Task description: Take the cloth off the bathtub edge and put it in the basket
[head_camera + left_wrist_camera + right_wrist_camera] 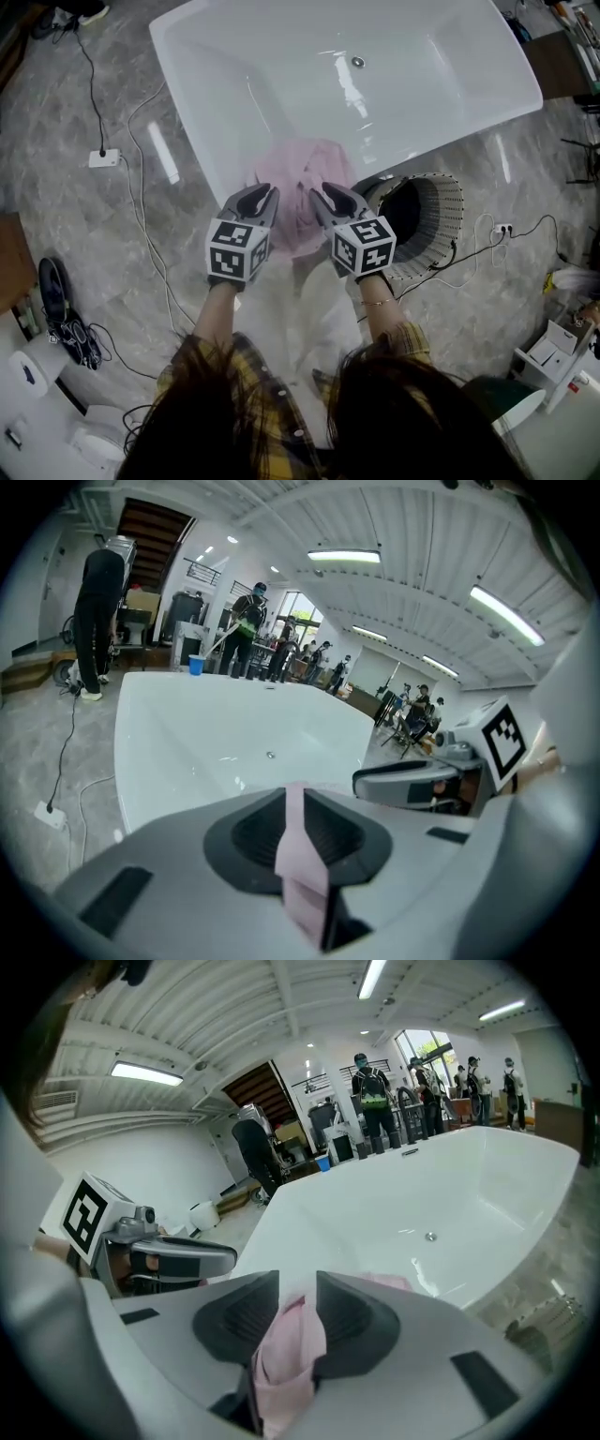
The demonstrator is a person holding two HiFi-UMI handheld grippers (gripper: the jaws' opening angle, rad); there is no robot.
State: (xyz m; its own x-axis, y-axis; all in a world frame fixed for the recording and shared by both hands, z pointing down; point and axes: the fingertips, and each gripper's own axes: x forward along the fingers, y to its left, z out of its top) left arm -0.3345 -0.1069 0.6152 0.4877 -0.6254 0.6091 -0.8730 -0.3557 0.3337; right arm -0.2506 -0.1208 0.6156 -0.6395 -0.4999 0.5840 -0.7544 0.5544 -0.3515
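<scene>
A pink cloth (298,187) lies draped over the near rim of the white bathtub (202,141). Both grippers are at it, side by side. My left gripper (265,192) is shut on the cloth: a thin flat fold of cloth (302,864) is pinched between its dark pads (253,836). My right gripper (323,192) has its jaws a little apart. A loose bunch of the cloth (286,1354) sits between them, with a bare gap showing at the tips. The round slatted basket (441,211) stands on the floor just right of the right gripper.
Cables run over the marble floor, left to a socket block (103,157) and right to another (502,230). Shoes and bottles lie at lower left; white boxes (553,347) sit at lower right. Several people stand beyond the tub (370,1087).
</scene>
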